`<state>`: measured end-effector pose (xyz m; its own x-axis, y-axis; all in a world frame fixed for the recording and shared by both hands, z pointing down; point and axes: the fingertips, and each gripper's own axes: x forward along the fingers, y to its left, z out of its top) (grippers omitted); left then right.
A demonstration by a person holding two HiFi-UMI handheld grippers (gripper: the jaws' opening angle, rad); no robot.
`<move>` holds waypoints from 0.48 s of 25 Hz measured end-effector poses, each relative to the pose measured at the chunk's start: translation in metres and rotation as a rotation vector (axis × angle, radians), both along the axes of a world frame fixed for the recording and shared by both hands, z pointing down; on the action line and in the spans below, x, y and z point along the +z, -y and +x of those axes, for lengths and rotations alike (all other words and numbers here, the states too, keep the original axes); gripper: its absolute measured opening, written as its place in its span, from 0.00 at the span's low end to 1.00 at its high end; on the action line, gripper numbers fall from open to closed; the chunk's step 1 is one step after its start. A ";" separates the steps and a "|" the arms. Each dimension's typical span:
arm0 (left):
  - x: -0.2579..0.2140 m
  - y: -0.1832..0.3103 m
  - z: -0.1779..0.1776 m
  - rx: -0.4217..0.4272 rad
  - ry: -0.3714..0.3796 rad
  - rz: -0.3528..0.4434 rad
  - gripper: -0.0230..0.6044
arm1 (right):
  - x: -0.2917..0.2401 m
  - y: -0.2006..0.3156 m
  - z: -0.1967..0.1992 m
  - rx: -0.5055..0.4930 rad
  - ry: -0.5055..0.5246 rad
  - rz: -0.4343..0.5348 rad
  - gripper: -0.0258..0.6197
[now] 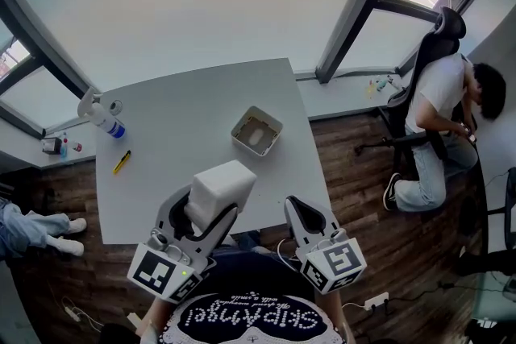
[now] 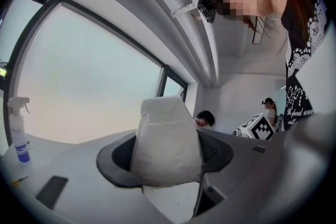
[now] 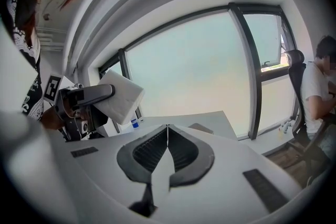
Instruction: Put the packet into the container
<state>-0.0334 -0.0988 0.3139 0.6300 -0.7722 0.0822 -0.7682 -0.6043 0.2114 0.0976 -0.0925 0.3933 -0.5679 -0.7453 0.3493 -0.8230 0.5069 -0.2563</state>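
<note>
A white packet (image 1: 219,189) is clamped in my left gripper (image 1: 201,209), held up above the near edge of the grey table (image 1: 177,117). In the left gripper view the packet (image 2: 166,141) fills the space between the jaws. The right gripper view shows the same packet (image 3: 119,96) out to its left. The container (image 1: 256,131), a small square open box, sits on the table beyond the packet, toward the right edge. My right gripper (image 1: 306,215) hangs at the table's near right corner, jaws pressed together with nothing in them (image 3: 167,136).
A spray bottle (image 1: 101,118) with a blue label lies at the table's left edge, with a yellow pen (image 1: 121,162) near it. A person (image 1: 443,125) sits in a chair at the far right. Windows and dark frame beams run behind the table.
</note>
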 end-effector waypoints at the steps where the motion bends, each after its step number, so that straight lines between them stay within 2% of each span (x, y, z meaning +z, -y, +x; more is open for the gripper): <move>1: 0.000 0.000 0.001 -0.005 -0.004 0.003 0.48 | 0.000 0.000 0.001 -0.005 -0.003 0.000 0.06; 12: -0.004 -0.001 -0.004 -0.016 -0.002 0.018 0.48 | -0.002 0.004 -0.002 -0.009 0.001 0.007 0.06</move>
<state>-0.0370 -0.0980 0.3102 0.6179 -0.7834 0.0671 -0.7773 -0.5957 0.2022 0.0960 -0.0966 0.3916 -0.5746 -0.7426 0.3439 -0.8183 0.5159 -0.2533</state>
